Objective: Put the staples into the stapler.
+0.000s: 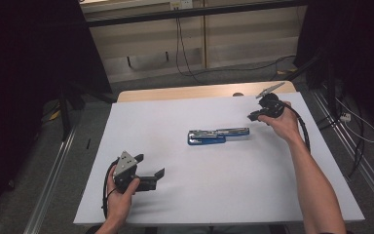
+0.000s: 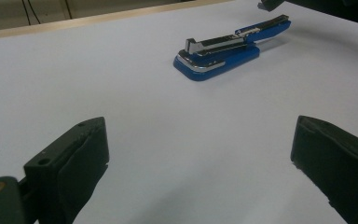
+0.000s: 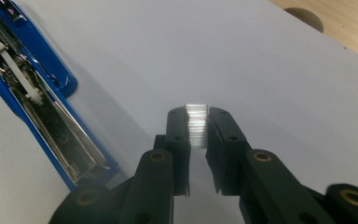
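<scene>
A blue stapler (image 1: 217, 135) lies flipped open in the middle of the white table, its metal staple channel facing up (image 3: 51, 112); it also shows in the left gripper view (image 2: 228, 49). My right gripper (image 3: 197, 122) is shut on a shiny strip of staples (image 3: 196, 125), held upright between the pads a little to the right of the stapler's open arm. In the high view that right gripper (image 1: 254, 115) hovers at the table's far right. My left gripper (image 1: 152, 168) rests low at the near left, its jaws wide open (image 2: 200, 154) and empty, facing the stapler.
The white table top (image 1: 199, 185) has a wooden edge along its far side (image 1: 175, 92), with a round hole (image 3: 306, 17) in it. Cables run over the floor behind and at the right (image 1: 355, 131). Dark curtains stand at both sides.
</scene>
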`<action>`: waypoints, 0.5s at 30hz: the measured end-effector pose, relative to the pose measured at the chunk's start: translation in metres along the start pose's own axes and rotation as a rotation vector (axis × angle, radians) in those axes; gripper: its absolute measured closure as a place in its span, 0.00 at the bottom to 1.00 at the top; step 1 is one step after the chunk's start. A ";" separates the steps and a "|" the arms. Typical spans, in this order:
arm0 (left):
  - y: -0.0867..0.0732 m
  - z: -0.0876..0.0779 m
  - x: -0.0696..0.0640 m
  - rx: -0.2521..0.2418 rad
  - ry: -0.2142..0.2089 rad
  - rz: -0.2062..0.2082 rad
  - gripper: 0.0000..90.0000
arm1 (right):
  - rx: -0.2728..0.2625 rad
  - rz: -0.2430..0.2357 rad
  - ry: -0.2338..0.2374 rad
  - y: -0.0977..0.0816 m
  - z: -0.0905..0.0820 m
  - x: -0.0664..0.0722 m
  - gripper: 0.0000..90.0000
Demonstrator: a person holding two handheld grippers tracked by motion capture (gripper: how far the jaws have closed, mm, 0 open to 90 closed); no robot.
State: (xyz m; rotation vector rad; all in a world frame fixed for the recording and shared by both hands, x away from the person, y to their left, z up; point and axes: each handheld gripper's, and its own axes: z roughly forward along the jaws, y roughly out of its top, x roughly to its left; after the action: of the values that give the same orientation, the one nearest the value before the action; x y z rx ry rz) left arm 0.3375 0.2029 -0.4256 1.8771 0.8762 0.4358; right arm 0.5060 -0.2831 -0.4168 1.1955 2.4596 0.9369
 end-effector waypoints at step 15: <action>0.001 0.000 0.000 -0.005 -0.002 -0.002 0.05 | -0.120 -0.020 0.086 0.013 -0.007 0.019 0.88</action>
State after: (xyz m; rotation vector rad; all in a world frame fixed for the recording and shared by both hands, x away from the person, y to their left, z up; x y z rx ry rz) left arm 0.3382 0.2029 -0.4251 1.8718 0.8754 0.4344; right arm 0.4985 -0.2656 -0.4026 1.1119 2.4363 1.1347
